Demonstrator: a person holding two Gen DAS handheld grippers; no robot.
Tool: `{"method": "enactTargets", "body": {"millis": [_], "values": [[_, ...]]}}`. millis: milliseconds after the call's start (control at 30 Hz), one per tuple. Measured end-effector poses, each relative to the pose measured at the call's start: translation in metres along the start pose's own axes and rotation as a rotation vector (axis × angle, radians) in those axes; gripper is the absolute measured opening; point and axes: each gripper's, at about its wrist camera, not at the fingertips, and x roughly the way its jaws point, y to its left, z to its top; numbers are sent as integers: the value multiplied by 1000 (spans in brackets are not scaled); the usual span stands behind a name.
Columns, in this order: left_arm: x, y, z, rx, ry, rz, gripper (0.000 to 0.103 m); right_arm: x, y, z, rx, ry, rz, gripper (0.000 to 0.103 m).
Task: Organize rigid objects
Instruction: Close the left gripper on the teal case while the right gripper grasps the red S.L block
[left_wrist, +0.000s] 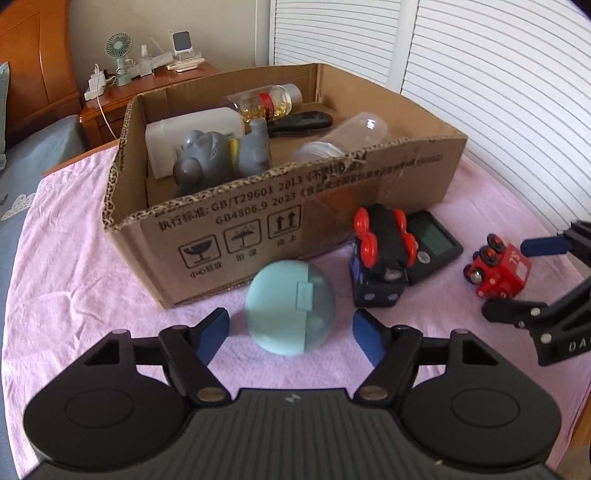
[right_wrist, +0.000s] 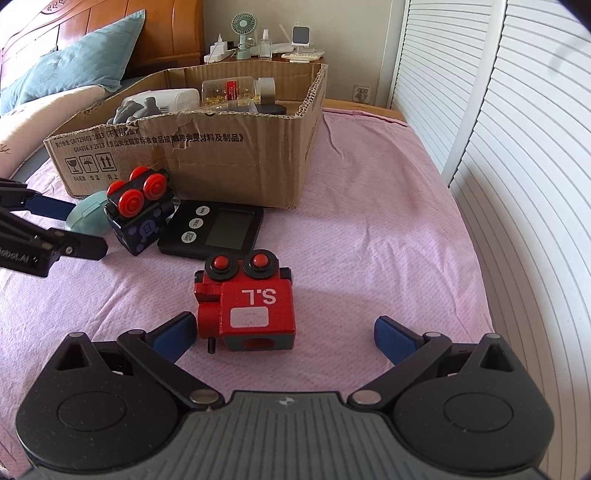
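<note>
Both claws are open: the left claw (left_wrist: 290, 332) frames the smooth, slippery ball (left_wrist: 290, 307); the right claw (right_wrist: 284, 334) frames the stiff red train (right_wrist: 245, 308), best held by its flat sides.

Left gripper (left_wrist: 290, 334): matte black plastic body with a ribbed centre plate bearing a small embossed emblem. Two large round housings, each with a raised disc. Black linkage arms, triangular cut-outs, silver round pivot screws. Blue pads (left_wrist: 210, 334) on both fingers.

Right gripper (right_wrist: 285, 336): same build — black ribbed plate with emblem, twin round housings, black linkages, silver screws, blue pads (right_wrist: 395, 339). In the left wrist view its side shows partial white lettering, "DA"; the left gripper's side in the right wrist view carries white lettering, not fully legible.
</note>
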Motion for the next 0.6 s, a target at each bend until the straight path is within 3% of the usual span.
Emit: {"method": "enactTargets", "body": {"millis": [67, 200, 600], "values": [[2, -2, 2, 5, -8, 10, 71, 0, 0, -1, 0, -2, 0, 103], [1, -3, 3, 15, -25, 25, 52, 0, 0, -2, -3, -9, 3, 103], [-27, -2, -27, -117, 3, 112, 52, -5, 9, -5, -70, -30, 49, 100]]}}
